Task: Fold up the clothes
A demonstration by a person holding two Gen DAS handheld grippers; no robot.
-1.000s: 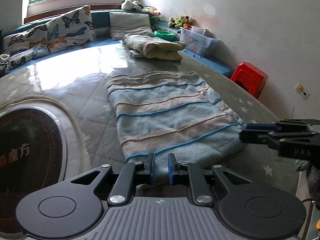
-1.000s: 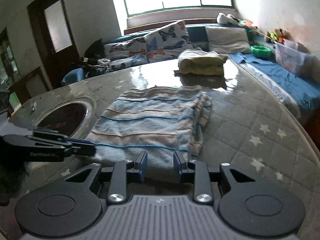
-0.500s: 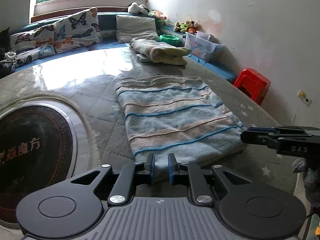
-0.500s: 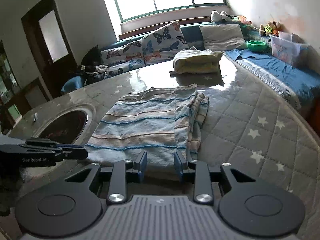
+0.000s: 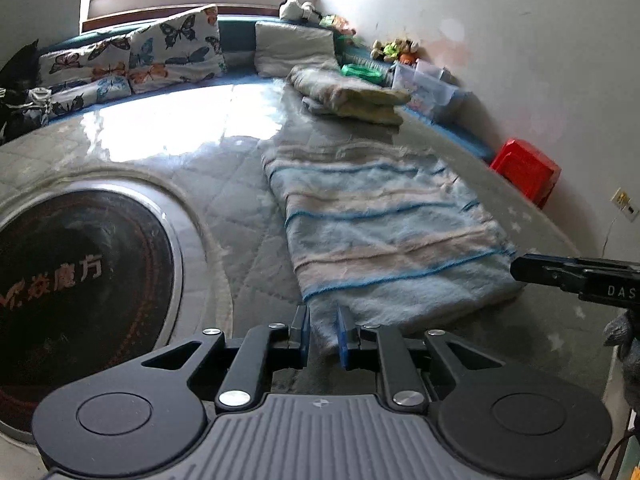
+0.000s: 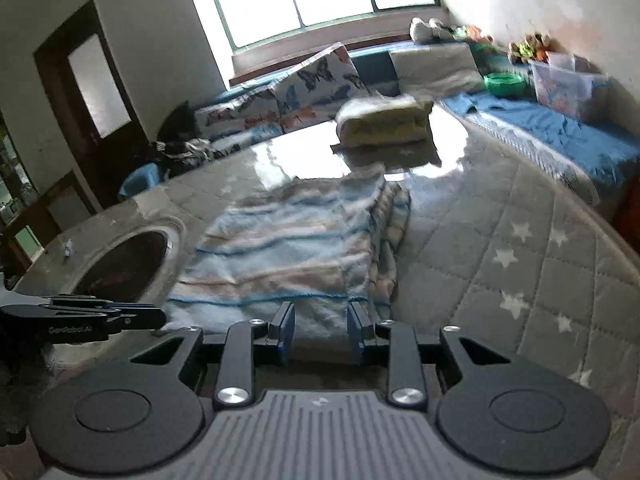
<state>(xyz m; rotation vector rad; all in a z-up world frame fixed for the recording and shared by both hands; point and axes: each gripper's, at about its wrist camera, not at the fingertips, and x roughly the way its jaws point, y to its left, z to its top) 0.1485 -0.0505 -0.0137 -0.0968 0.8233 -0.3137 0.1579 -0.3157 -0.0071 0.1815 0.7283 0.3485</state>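
Left hand-held gripper (image 5: 322, 334): black linkage arms, silver round screw heads, two round black discs, ribbed grey housing with a small emblem, blue pads on the fingers (image 5: 343, 334). Right hand-held gripper (image 6: 320, 334): same build, blue-padded fingers (image 6: 285, 334). Side-on, the right unit shows white lettering "DAS"; the left unit's white lettering is too blurred to read. Grey knit glove (image 5: 624, 344) on the right hand.

Towel (image 5: 384, 236): pale blue, beige bands, thin blue stripes. Table cover (image 6: 520, 248): grey quilted, white stars. Pillows (image 5: 176, 52): white, butterfly print. Stool (image 5: 526, 174): red. Bowl (image 6: 504, 84): green. Folded blanket (image 5: 356, 96): yellow-beige.
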